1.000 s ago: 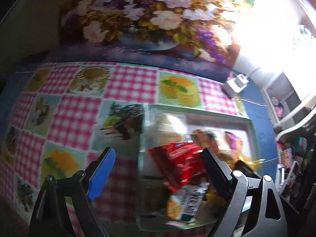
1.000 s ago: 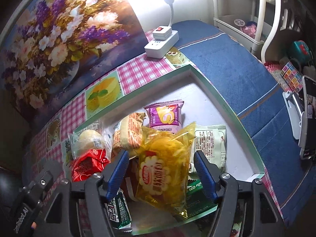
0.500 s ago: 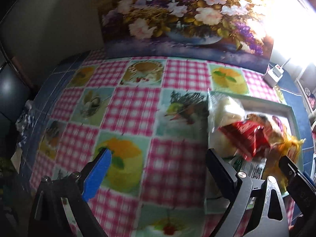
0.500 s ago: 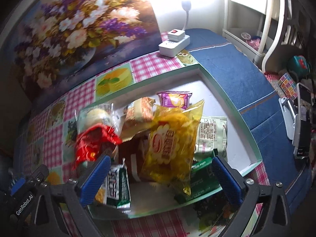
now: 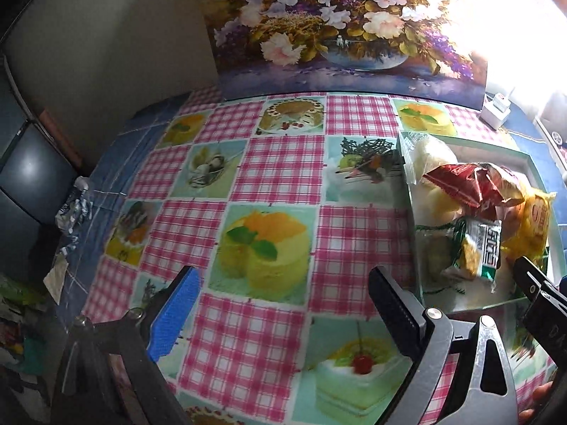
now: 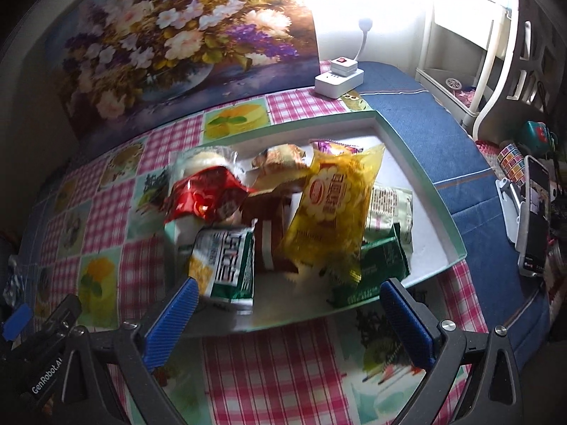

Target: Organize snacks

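Note:
A shallow green-rimmed tray (image 6: 421, 173) holds a heap of snack packets: a yellow bag (image 6: 333, 212), a red packet (image 6: 205, 198), a green-and-white packet (image 6: 226, 265), a dark green one (image 6: 379, 269) and several more. My right gripper (image 6: 288, 304) is open just in front of the tray's near edge, nothing between its fingers. In the left wrist view the tray (image 5: 524, 157) and its packets (image 5: 478, 244) lie at the right. My left gripper (image 5: 280, 304) stands open over the bare checked tablecloth (image 5: 276, 173), left of the tray, holding nothing.
A flower painting (image 5: 336, 24) leans against the wall at the back. A white power strip (image 6: 338, 78) sits behind the tray. Blue cloth (image 6: 443, 134) covers the table's right side; a phone on a stand (image 6: 535, 212) and a white shelf (image 6: 471, 53) stand beyond it.
The right gripper let go of the yellow bag, opened wide and drew back toward the tray's near edge. The left gripper swung left from over the tray to the bare tablecloth.

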